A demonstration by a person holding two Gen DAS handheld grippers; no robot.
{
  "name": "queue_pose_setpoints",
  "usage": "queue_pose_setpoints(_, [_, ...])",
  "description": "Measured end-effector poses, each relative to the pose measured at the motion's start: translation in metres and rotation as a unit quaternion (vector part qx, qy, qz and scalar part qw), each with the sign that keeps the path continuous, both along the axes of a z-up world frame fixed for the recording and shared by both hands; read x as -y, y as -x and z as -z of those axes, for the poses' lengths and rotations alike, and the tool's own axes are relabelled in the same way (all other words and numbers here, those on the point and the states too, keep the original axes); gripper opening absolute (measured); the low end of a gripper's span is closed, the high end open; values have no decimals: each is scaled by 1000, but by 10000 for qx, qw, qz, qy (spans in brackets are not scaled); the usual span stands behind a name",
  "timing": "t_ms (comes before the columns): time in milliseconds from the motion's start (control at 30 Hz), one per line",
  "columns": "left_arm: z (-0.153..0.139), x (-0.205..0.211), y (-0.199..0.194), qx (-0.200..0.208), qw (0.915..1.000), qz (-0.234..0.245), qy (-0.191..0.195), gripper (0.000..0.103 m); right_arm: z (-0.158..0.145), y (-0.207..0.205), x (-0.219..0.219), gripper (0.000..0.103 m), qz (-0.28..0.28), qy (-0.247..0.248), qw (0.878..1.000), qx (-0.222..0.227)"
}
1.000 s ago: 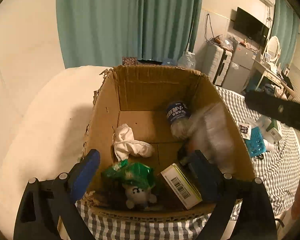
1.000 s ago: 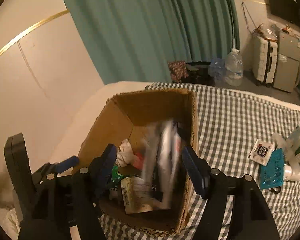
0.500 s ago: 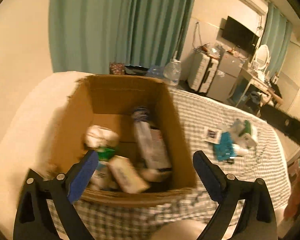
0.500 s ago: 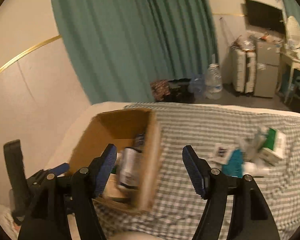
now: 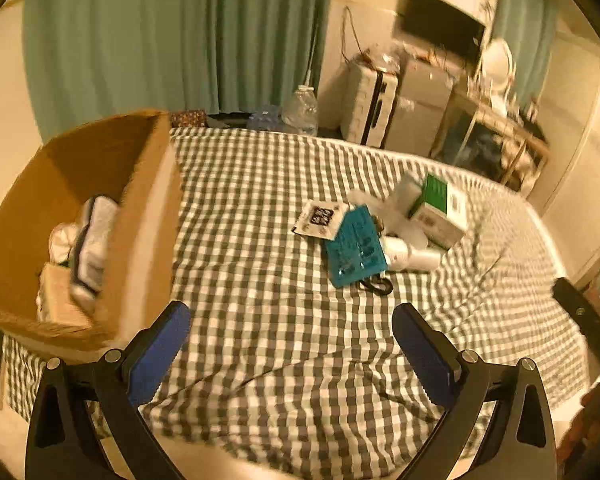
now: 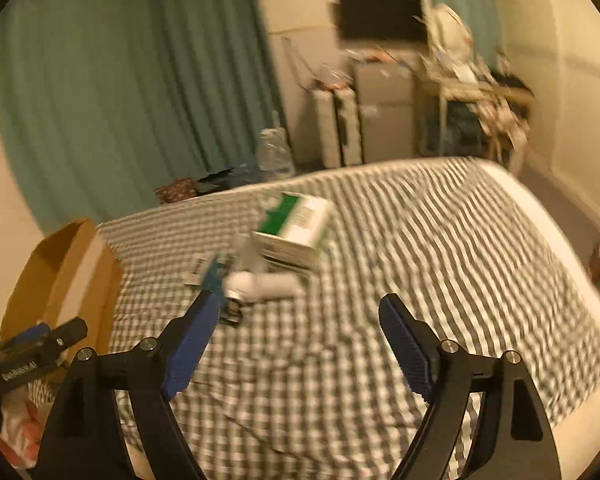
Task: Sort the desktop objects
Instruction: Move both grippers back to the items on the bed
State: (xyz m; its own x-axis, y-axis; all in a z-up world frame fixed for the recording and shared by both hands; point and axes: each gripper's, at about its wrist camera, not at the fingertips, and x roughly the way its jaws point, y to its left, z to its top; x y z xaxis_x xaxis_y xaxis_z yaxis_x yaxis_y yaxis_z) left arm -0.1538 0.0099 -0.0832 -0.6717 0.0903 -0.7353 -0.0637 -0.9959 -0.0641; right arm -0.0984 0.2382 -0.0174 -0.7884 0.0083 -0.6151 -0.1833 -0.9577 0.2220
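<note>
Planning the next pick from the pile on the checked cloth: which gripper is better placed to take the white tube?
Probably the right gripper: its jaws are opening, empty, with the white tube just ahead. The left gripper, also opening and empty, looks farther from it, nearer the cardboard box.

place: home bedroom | signs: checked bed cover (image 5: 284, 208), green curtains (image 5: 172, 36), wall television (image 5: 440, 28), suitcase (image 5: 370, 108)
</note>
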Motion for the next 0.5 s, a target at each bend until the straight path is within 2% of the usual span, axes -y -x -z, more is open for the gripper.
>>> queue_pose_setpoints(133, [18, -29, 22, 175, 9996, 91, 192, 103, 17, 4, -28, 82, 97, 414, 9991, 4])
queue_pose_setpoints(300, [39, -48, 59, 102, 9971, 86, 753, 103, 32, 20, -37, 82, 47, 423, 9991, 37])
queue_pose_setpoints(400, [51, -44, 75, -65, 9945, 122, 1035, 103, 42, 30, -34, 82, -86, 454, 9988, 143])
queue_pose_setpoints(500, [70, -37, 94, -66, 9945, 115, 1039, 103, 51, 41, -31, 82, -231, 445, 9984, 243])
